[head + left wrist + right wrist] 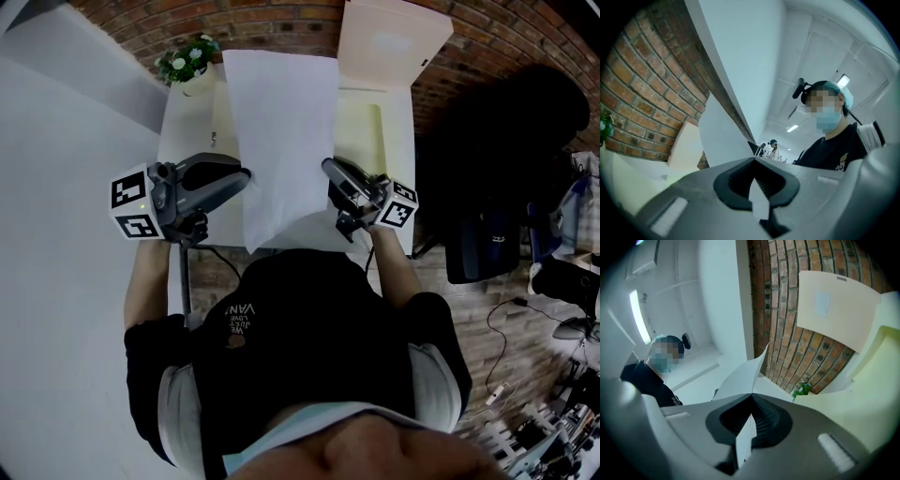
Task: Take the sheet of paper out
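The sheet of paper [281,131] sits in the middle of the head view, white and slightly bowed. It is held up off the white bench [187,127] and runs from near the top of the frame down to the person's black shirt [309,328]. It is pinched on both sides: the left gripper [246,178] has its fingers pressed together on the sheet's left edge, at centre left. The right gripper [328,167] has its fingers clamped on the right edge, at centre right. In each gripper view a thin sliver of white shows squeezed between the dark ribbed pads, and the rest of the sheet rises beyond the tips. A marker cube [136,202] rides on the outer end of the left gripper, and another is on the right. Partly behind the sheet, at upper right, a cream folder [394,37] lies open on the bench with its cover standing up. A small plant [187,61] with white flowers stands at the upper left corner of the bench. A brick wall [281,23] crosses the top of the frame.
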{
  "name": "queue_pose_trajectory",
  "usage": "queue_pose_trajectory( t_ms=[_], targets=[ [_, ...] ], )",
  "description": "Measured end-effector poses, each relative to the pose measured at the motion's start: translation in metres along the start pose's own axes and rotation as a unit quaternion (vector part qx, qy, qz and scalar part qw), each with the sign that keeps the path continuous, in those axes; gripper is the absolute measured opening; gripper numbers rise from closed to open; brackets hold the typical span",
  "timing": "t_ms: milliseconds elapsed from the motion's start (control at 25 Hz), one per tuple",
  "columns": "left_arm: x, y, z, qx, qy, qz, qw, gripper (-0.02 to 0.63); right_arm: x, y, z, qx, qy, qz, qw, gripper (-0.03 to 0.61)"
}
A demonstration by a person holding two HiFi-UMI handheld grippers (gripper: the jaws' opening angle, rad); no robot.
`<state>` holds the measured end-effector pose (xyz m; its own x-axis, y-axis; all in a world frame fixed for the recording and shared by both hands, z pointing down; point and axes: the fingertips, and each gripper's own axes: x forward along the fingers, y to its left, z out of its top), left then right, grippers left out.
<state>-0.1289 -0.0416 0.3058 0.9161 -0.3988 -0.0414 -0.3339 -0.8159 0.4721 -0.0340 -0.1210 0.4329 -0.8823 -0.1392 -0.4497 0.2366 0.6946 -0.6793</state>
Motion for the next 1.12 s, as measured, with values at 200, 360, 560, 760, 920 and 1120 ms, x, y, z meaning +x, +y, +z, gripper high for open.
queue_pose_trajectory(
  t_ms=[200, 360, 560, 760, 920, 1120],
  targets=[
    [0.0, 0.02, -0.01, -0.018, -0.002, 0.011, 0.9998, 0.0, -0.018, -0.005, 0.009, -0.021, -0.015, -0.043, 0.999, -0.009],
    [0.004, 0.04, -0.018, -0.03, -0.004, 0.02, 0.9993, 0.0, -0.037, -0.005, 0.018, -0.05, -0.029, -0.09, 0.994, -0.009],
    [0.014, 0.062, -0.034, -0.038, 0.01, 0.031, 0.9987, 0.0, -0.067, -0.002, 0.029, -0.079, -0.041, -0.151, 0.985, -0.009],
    [0.026, 0.085, -0.053, -0.043, 0.031, 0.045, 0.9976, 0.0, -0.091, 0.007, 0.038, -0.103, -0.058, -0.203, 0.972, -0.009],
    [0.037, 0.098, -0.064, -0.049, 0.037, 0.051, 0.9968, 0.0, -0.106, 0.012, 0.042, -0.113, -0.069, -0.231, 0.964, -0.009],
    [0.046, 0.114, -0.079, -0.061, 0.046, 0.051, 0.9958, 0.0, -0.119, 0.01, 0.039, -0.111, -0.082, -0.28, 0.95, -0.009]
  ],
)
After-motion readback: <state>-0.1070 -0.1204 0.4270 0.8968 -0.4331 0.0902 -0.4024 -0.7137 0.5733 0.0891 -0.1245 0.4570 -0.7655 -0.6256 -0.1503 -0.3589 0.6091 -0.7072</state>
